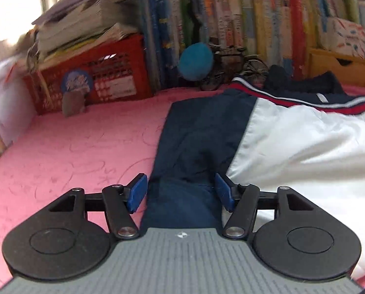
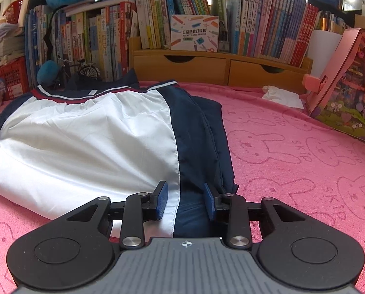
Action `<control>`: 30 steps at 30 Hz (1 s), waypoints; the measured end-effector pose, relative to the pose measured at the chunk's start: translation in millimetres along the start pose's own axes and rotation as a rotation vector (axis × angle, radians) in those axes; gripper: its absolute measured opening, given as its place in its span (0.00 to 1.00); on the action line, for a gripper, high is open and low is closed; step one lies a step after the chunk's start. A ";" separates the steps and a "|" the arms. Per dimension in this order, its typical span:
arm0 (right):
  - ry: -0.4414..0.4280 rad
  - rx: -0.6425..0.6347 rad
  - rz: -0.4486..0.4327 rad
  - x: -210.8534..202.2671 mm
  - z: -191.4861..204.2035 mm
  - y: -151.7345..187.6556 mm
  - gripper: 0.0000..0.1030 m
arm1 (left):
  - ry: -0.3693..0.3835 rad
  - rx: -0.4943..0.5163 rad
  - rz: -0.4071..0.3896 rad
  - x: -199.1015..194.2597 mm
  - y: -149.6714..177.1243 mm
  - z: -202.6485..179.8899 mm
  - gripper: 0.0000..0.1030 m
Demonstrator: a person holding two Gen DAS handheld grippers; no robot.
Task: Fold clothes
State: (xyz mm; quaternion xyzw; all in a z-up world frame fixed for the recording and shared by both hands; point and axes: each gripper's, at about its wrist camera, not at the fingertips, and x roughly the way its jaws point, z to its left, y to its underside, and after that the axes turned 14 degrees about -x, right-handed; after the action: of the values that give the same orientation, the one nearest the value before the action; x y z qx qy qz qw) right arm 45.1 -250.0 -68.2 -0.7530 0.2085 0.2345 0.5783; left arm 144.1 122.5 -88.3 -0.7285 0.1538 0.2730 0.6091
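A white and navy jacket (image 1: 292, 147) (image 2: 84, 142) with a red-striped collar lies flat on a pink bunny-print blanket (image 1: 72, 147) (image 2: 292, 159). In the left wrist view, my left gripper (image 1: 180, 191) stands open at the jacket's near left corner. The folded navy sleeve (image 1: 194, 134) runs between its blue pads, which do not squeeze it. In the right wrist view, my right gripper (image 2: 185, 201) sits at the near right corner with its jaws partly apart. The white-navy seam and the navy sleeve (image 2: 197, 132) lie between the pads. The cloth there is flat, not bunched or lifted.
A red crate (image 1: 91, 78) stacked with papers stands at the back left. Beside it are a blue plush ball (image 1: 196, 61) and a model bicycle (image 1: 231, 66). Bookshelves and wooden drawers (image 2: 219, 68) line the back. A pink toy box (image 2: 346, 93) and a white tissue (image 2: 283, 95) lie at the right.
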 end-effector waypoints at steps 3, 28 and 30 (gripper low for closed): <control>0.014 0.040 -0.050 -13.7 2.8 -6.2 0.34 | 0.027 -0.082 0.031 3.5 -4.4 12.7 0.69; -0.214 0.032 -0.057 82.6 10.7 -134.6 0.13 | 0.255 0.191 -0.212 -54.0 -28.1 -85.8 0.44; -0.219 0.006 -0.023 99.5 18.9 -145.8 0.13 | 0.248 0.354 -0.142 -23.8 -25.5 -126.6 0.27</control>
State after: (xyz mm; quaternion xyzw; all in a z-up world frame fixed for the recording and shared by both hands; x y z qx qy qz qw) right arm 208.2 -200.3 -18.8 -0.7234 0.1361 0.3081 0.6026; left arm 165.8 2.2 -40.1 -0.6474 0.2214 0.1065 0.7215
